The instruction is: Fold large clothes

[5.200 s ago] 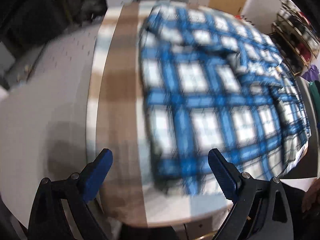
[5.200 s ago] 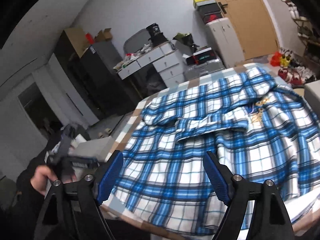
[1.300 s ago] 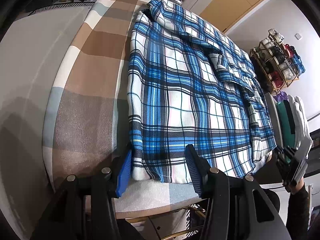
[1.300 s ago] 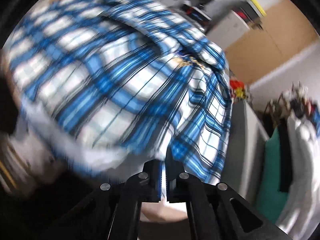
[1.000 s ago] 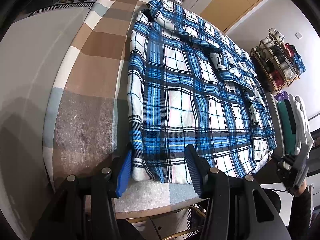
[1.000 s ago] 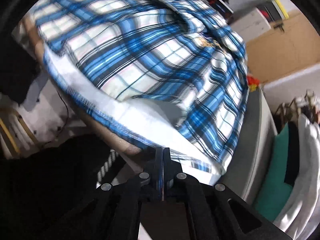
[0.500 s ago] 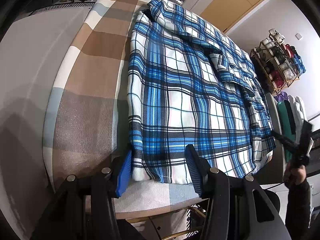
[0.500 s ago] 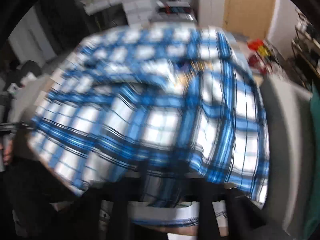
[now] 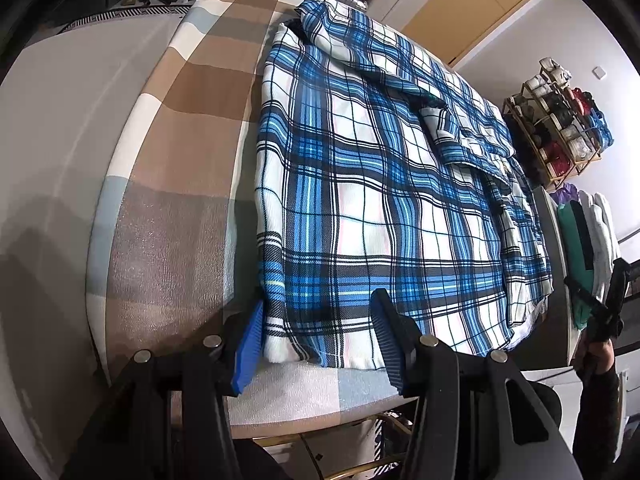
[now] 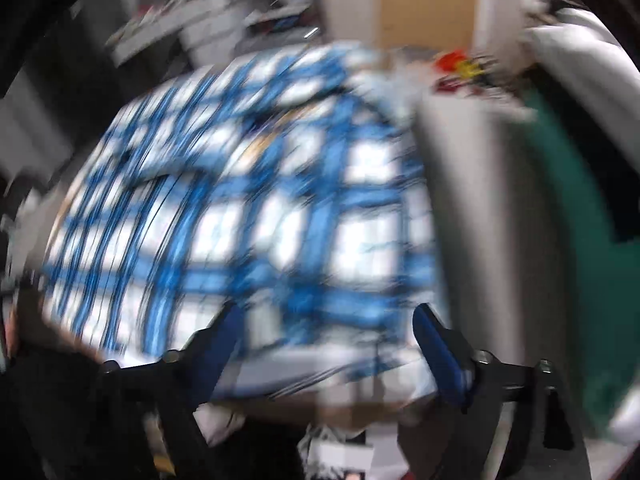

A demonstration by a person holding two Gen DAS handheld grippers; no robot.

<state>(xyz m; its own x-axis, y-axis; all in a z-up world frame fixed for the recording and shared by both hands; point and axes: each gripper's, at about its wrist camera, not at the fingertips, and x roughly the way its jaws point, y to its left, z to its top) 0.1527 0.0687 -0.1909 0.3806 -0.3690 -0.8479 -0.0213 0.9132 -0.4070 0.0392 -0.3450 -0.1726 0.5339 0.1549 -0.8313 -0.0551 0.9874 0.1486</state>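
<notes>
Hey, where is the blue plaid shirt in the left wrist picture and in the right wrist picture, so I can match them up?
Left wrist view: the plaid shirt lies flat across the middle and right, its near hem between the left gripper fingers.
Right wrist view: the same shirt, blurred, fills the centre and left, beyond the open right gripper.
Shared landmark: the green and white clothes at the right edge.

My left gripper [image 9: 318,330] points steeply down at the near hem of the plaid shirt [image 9: 372,184], its blue pads half apart, straddling the hem corner without pinching it. My right gripper [image 10: 324,344] sits off the shirt's near right corner, jaws just sprung wide, nothing between them. From the left view, my right hand [image 9: 596,354] grips its handle there.
</notes>
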